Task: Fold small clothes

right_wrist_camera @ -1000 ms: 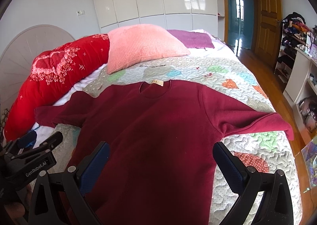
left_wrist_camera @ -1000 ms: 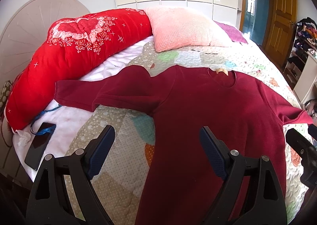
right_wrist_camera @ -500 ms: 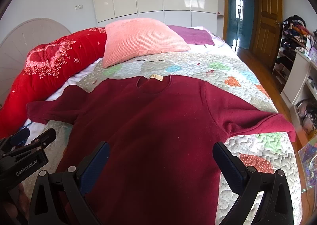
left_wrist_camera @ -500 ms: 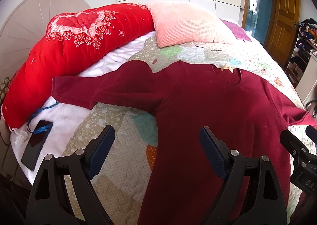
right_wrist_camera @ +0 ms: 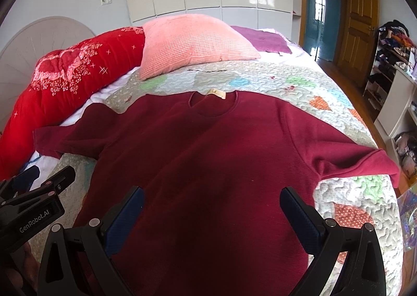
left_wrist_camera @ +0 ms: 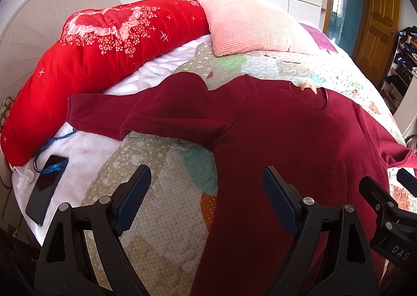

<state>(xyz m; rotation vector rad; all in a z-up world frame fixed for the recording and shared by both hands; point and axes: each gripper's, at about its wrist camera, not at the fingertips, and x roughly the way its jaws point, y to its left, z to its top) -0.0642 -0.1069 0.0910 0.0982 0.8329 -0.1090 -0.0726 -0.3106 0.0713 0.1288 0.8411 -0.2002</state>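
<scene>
At the far left edge of the bed a dark phone (left_wrist_camera: 46, 189) lies on the white sheet, a blue cord (left_wrist_camera: 53, 143) looped over it and running up toward the long red bolster (left_wrist_camera: 109, 61) that curves along the pale round headboard (left_wrist_camera: 34, 24). Next to the bolster a pink pillow (right_wrist_camera: 194, 45) leans on the patchwork quilt (right_wrist_camera: 263, 78), and a purple cloth (right_wrist_camera: 263, 40) lies behind it.

The dark red sweater (right_wrist_camera: 208, 165) lies flat, front up, on the quilt, neckline with a tan label (right_wrist_camera: 215, 93) toward the pillow. Its left sleeve (left_wrist_camera: 109, 116) stretches out over the white sheet near the bolster; the other sleeve (right_wrist_camera: 359, 163) reaches toward the bed's right edge.

The left gripper (left_wrist_camera: 206, 202) hovers with fingers spread wide, empty, over the sweater's left side and the bare quilt. The right gripper (right_wrist_camera: 212, 217) is likewise spread wide and empty, above the sweater's lower body.

Further right stand a wooden door (right_wrist_camera: 361, 22) and shelves piled with clothes (right_wrist_camera: 393, 45)
</scene>
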